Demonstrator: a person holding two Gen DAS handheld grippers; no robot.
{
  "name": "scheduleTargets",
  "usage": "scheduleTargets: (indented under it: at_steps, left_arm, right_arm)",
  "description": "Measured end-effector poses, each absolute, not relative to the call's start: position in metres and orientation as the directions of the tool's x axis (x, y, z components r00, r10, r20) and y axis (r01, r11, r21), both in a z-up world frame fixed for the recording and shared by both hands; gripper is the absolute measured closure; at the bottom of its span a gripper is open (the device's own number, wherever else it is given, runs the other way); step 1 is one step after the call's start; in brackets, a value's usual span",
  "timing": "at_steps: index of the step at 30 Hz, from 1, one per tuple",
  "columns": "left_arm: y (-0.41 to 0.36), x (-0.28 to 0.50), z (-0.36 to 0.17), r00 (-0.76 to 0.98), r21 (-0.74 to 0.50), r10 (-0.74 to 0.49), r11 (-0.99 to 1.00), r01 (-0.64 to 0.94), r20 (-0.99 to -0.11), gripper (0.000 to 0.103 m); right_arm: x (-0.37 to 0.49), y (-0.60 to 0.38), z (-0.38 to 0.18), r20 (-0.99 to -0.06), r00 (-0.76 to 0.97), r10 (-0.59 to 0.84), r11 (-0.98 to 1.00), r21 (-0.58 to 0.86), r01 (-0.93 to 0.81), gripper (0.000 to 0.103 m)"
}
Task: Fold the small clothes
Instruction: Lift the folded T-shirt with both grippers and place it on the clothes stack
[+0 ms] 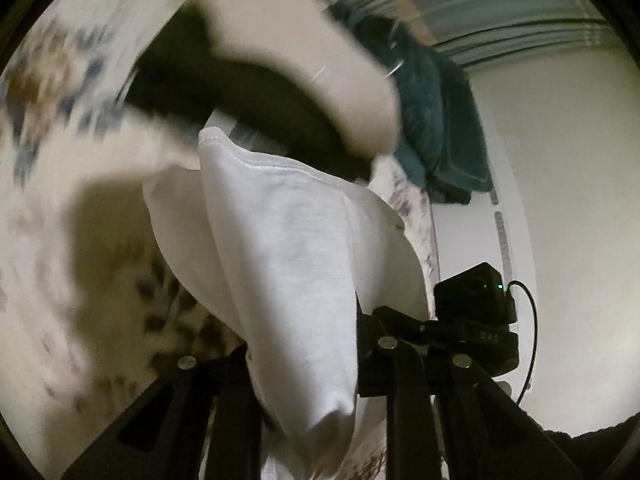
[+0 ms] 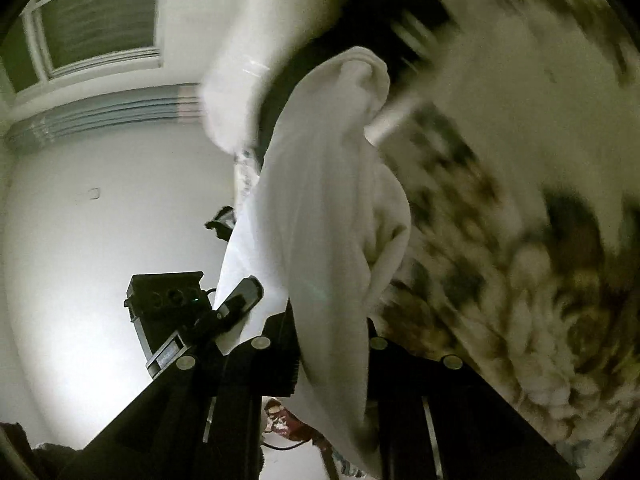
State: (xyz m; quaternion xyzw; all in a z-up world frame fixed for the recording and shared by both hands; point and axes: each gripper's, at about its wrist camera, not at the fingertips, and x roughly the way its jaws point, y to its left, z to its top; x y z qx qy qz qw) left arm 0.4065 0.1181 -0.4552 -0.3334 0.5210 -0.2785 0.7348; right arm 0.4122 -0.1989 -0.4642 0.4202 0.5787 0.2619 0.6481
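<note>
A small white garment (image 1: pixel 280 240) hangs between both grippers, lifted above a flower-patterned bed cover (image 1: pixel 52 128). My left gripper (image 1: pixel 304 344) is shut on one part of the garment; the cloth drapes over its jaws and hides the tips. My right gripper (image 2: pixel 332 340) is shut on another part of the same white garment (image 2: pixel 320 200), which falls in folds over its jaws. In the right wrist view the other gripper's body (image 2: pixel 168 300) shows to the left. In the left wrist view the other gripper's body (image 1: pixel 476 308) shows to the right.
A dark and pale pile of cloth (image 1: pixel 256 80) lies on the bed beyond the garment. A teal towel (image 1: pixel 432 120) lies at the bed's far edge. A white wall (image 1: pixel 560 200) and a window (image 2: pixel 96 28) are behind. The bed cover (image 2: pixel 520 200) is blurred.
</note>
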Motion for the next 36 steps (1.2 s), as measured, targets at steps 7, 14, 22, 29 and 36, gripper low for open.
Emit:
scheduleTargets:
  at_steps: [7,14,22,29,36]
  left_arm:
    - [0.114,0.524,-0.374,0.415,-0.754,-0.729,0.642,0.139,-0.544,0.087]
    - [0.118,0.634,-0.412,0.402,-0.708,-0.685,0.696,0.117,-0.607,0.086]
    - [0.130,0.642,-0.434,0.353,-0.605,-0.564,0.796,-0.008,-0.747,0.066]
    - [0.125,0.607,-0.395,0.500,-0.277,-0.230,0.961,-0.020,-0.835,0.018]
    - [0.100,0.551,-0.365,0.545,-0.055,-0.018,0.997,-0.052,-0.839,0.000]
  right_arm:
    - [0.536,-0.190,-0.373,-0.531,0.273,0.802,0.551,0.835,0.007,0.087]
    - [0.644,-0.171,-0.400,-0.595,0.267,0.758,0.613,0.790,0.017,0.087]
    - [0.658,-0.163,-0.420,-0.752,0.226,0.619,0.767,0.641,0.033,0.062]
    - [0.625,-0.156,-0.376,-0.934,0.307,0.184,0.981,0.193,-0.001,0.021]
    - [0.564,-0.153,-0.340,-0.937,0.339,-0.085,0.995,-0.062,0.077,0.000]
